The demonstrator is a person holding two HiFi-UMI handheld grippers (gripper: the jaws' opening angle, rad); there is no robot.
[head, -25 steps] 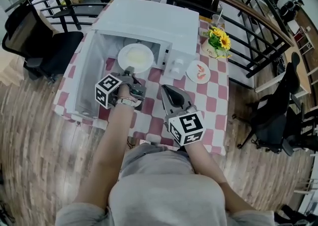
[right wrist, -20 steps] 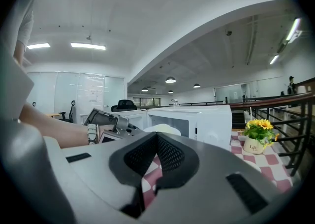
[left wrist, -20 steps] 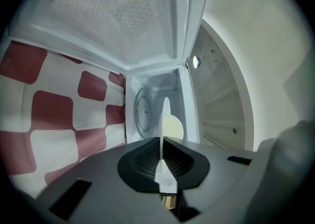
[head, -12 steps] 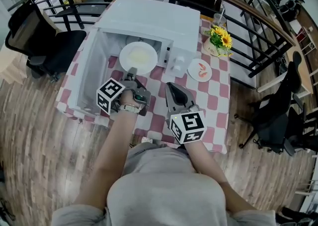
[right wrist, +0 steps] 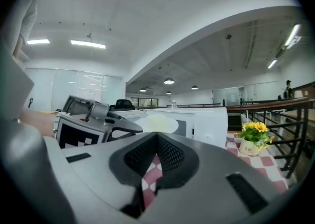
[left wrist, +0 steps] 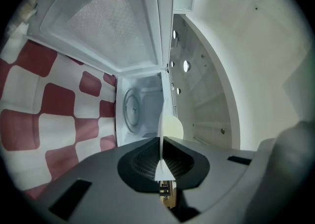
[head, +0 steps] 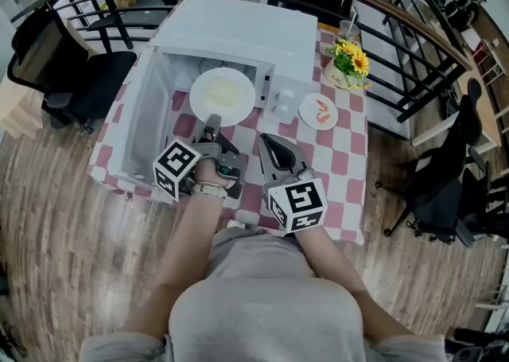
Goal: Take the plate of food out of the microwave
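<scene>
A white plate (head: 223, 96) with pale food sticks out of the front of the white microwave (head: 246, 30), whose door (head: 143, 126) hangs open to the left. My left gripper (head: 212, 122) is shut on the plate's near rim. In the left gripper view the plate (left wrist: 162, 129) shows edge-on between the jaws, with the empty cavity and its turntable (left wrist: 132, 110) behind it. My right gripper (head: 267, 141) hovers over the checked table (head: 343, 163) to the right of the plate. Its jaws (right wrist: 156, 138) meet with nothing between them.
A small dish of orange food (head: 318, 111) and a white cup (head: 284, 103) sit right of the microwave. A pot of yellow flowers (head: 348, 63) stands at the table's far right corner. A curved railing (head: 398, 10) runs behind the table, and a black chair (head: 75, 74) stands at its left.
My left gripper has drawn back toward me with the plate, which now sits farther out of the microwave. The right gripper has stayed about where it was.
</scene>
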